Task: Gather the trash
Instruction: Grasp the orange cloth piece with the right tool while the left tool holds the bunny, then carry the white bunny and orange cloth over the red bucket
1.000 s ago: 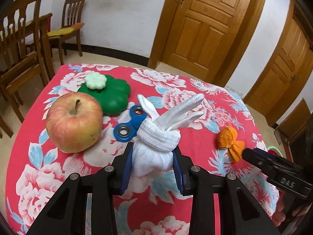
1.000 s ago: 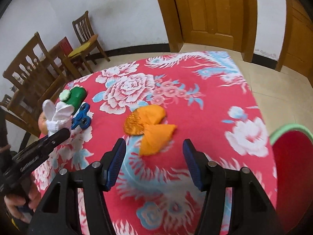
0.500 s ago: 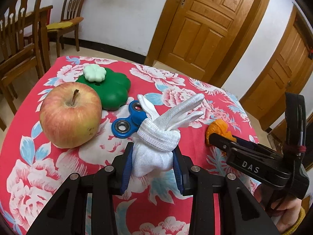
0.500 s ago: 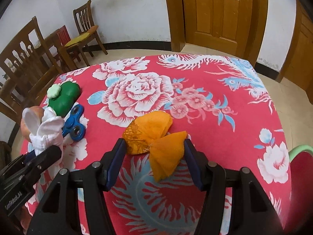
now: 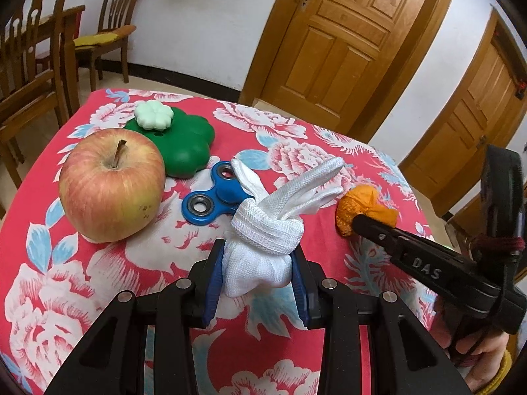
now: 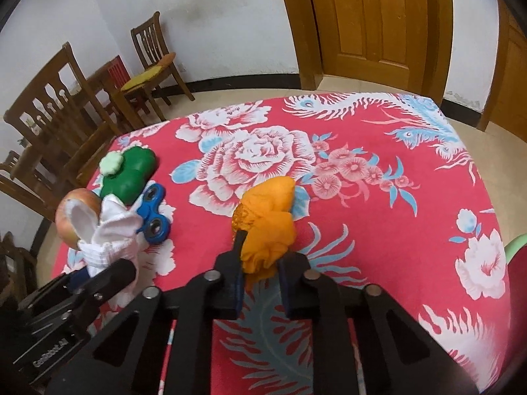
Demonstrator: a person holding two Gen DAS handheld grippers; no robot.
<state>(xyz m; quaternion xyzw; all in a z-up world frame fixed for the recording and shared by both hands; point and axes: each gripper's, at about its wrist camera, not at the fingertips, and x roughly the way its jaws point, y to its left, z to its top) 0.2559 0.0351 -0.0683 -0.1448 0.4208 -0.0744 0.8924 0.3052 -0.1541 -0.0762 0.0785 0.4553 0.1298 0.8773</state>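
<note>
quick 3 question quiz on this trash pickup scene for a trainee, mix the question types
1. True or false: the left gripper is shut on the white knotted cloth.
2. What does the right gripper hold? A) apple B) orange wrapper C) spinner
3. Fill in: the blue fidget spinner lies between the cloth and the ____.

Key: 1 true. 2 B, the orange wrapper. 3 apple.

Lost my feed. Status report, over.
Left gripper shut on knotted white cloth. Right gripper shut on crumpled orange wrapper. Red apple, blue spinner close by.
</note>
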